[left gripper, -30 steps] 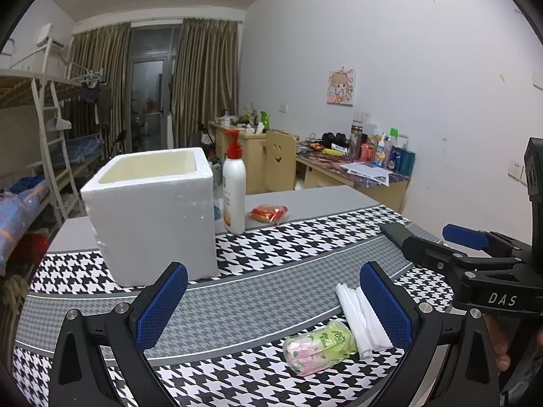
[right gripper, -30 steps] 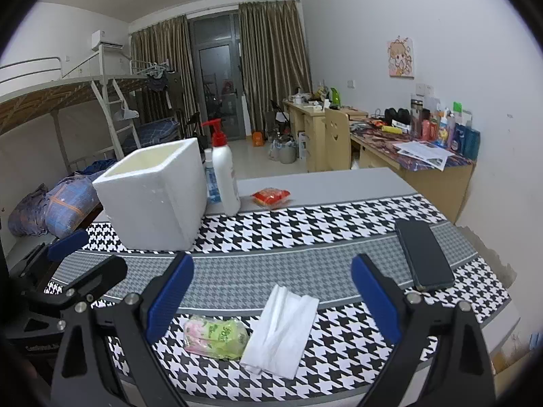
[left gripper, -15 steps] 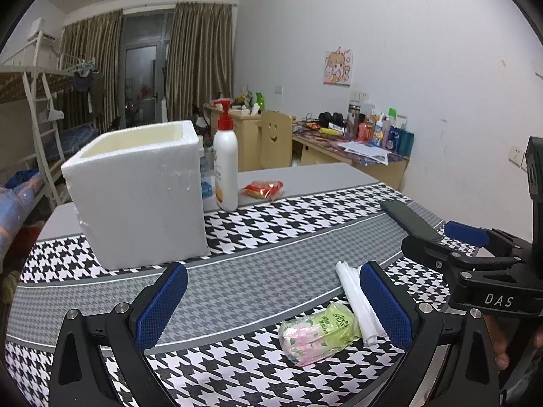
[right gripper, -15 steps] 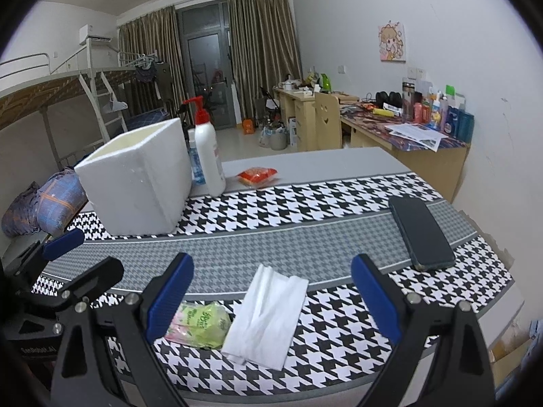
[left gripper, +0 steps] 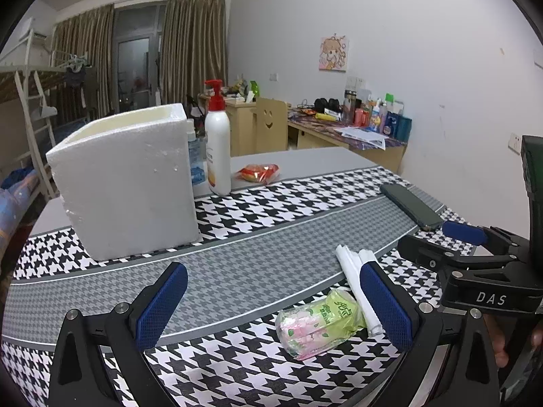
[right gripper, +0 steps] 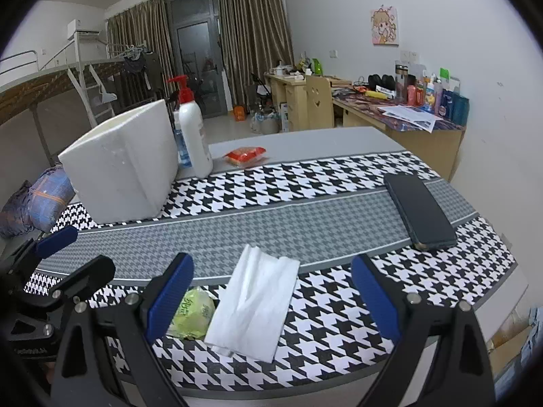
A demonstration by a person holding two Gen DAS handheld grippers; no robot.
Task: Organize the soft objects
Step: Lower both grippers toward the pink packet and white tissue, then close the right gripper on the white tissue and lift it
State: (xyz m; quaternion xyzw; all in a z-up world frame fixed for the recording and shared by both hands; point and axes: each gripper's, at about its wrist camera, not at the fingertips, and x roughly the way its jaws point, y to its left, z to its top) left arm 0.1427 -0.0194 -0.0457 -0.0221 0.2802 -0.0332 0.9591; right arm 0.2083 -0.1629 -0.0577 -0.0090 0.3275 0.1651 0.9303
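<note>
From the left wrist view, a white foam box (left gripper: 125,183) stands at the far left of the table (left gripper: 305,156), on a black-and-white checked cloth (left gripper: 271,210). Just beside the box stands a white pump bottle (left gripper: 218,149), with a red snack packet (left gripper: 258,173) lying close to it. A dark phone (left gripper: 410,206) lies on the right. The left tool (left gripper: 273,300) hangs wide open above the cloth, holding nothing. A green tissue pack (left gripper: 320,322) lies near its right finger, touching a folded white tissue (left gripper: 354,271).

From the right wrist view, the right tool (right gripper: 271,295) is also spread wide and empty. The folded white tissue (right gripper: 254,302) lies between its fingers, with the green tissue pack (right gripper: 191,315) partly hidden behind the left finger. The phone (right gripper: 419,210) lies well apart on the right, and the foam box (right gripper: 122,166) and pump bottle (right gripper: 193,135) stand at the back.
</note>
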